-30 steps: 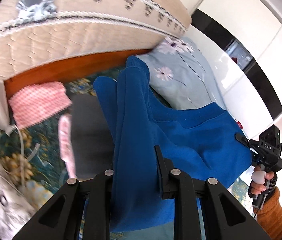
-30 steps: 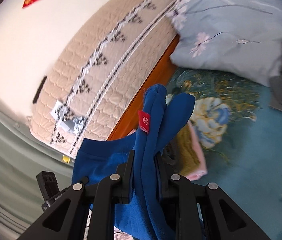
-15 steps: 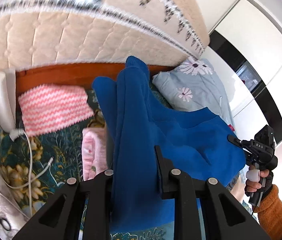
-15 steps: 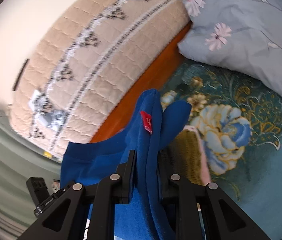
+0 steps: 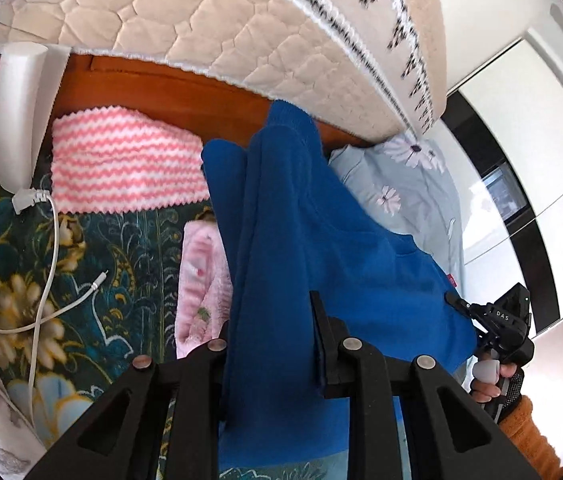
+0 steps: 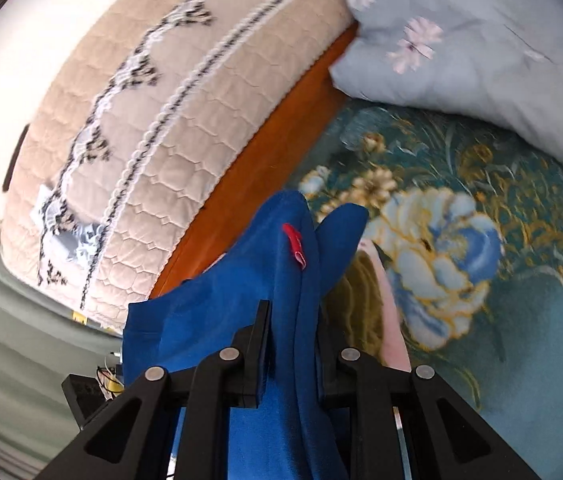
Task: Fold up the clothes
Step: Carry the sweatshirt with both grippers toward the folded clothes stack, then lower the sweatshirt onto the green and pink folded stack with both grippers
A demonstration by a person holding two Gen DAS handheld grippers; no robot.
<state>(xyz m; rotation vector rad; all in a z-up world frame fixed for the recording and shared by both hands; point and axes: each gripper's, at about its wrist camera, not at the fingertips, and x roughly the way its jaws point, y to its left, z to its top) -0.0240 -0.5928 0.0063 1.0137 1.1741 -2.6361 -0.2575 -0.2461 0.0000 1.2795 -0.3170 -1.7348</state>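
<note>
— How do the left tongs (image 5: 273, 344) stand?

— Both black fingers reach forward and downward, drawn in close on a thick fold of the blue garment (image 5: 321, 248), which fills the gap between them and spills out ahead of the tips.

— And the right tongs (image 6: 293, 340)?

— Much the same: fingers nearly together, pinching bunched layers of that cloth, tilted downward.

— Can either see the other?

— From the left wrist view the right tongs (image 5: 457, 302) show off to the right, at the cloth's far corner. A hand (image 5: 493, 380) wraps their grip from below, with an orange sleeve (image 5: 529, 432) at the wrist.
</note>
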